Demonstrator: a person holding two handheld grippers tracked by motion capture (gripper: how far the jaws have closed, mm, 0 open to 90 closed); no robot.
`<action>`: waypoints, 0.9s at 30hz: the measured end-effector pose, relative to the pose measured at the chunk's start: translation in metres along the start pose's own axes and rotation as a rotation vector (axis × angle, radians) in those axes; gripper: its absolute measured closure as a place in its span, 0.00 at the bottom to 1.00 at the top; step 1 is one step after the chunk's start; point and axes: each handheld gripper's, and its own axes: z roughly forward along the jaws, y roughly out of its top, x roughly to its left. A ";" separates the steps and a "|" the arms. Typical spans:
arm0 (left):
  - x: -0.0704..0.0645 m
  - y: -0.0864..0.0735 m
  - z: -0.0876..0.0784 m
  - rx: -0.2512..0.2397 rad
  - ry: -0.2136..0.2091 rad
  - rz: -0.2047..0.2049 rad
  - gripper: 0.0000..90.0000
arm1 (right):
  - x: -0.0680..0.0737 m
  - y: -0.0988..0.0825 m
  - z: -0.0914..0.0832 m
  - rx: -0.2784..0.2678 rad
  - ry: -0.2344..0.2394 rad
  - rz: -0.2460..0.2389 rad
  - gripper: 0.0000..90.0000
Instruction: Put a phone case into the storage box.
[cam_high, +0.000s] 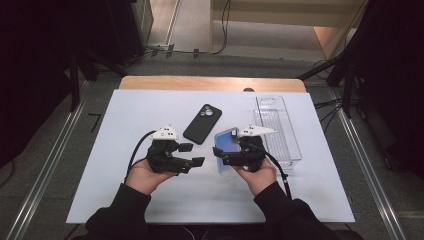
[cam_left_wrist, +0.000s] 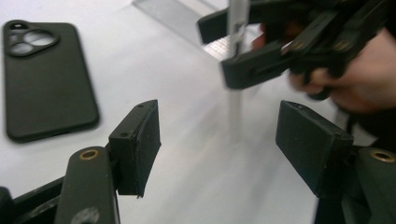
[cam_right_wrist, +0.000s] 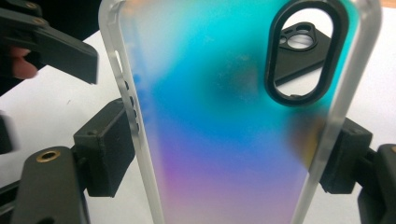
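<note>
Since the iridescent phone case (cam_right_wrist: 224, 130), pinched across its long edges by the right gripper (cam_right_wrist: 229, 154), looks light, thin and bendy, the spread, empty left gripper (cam_left_wrist: 217, 144) should grip its stiffer rim.

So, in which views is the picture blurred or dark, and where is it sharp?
High view: the white table sheet is evenly lit, its surroundings almost black. Left gripper view: the left gripper is sharp at its open jaws; the right gripper and the hand behind are blurred. Right gripper view: the iridescent case is crisp at its rim, while the black phone seen through its camera opening is soft.
</note>
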 end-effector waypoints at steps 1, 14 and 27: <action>0.001 -0.002 0.001 0.004 0.000 0.003 0.35 | -0.001 0.000 0.000 -0.002 0.004 0.001 0.19; 0.013 -0.032 -0.002 0.073 -0.011 0.038 0.35 | -0.007 0.003 -0.008 -0.015 0.040 0.003 0.19; 0.019 -0.051 -0.014 0.075 0.008 0.000 0.35 | -0.022 0.016 -0.031 -0.041 0.056 0.011 0.19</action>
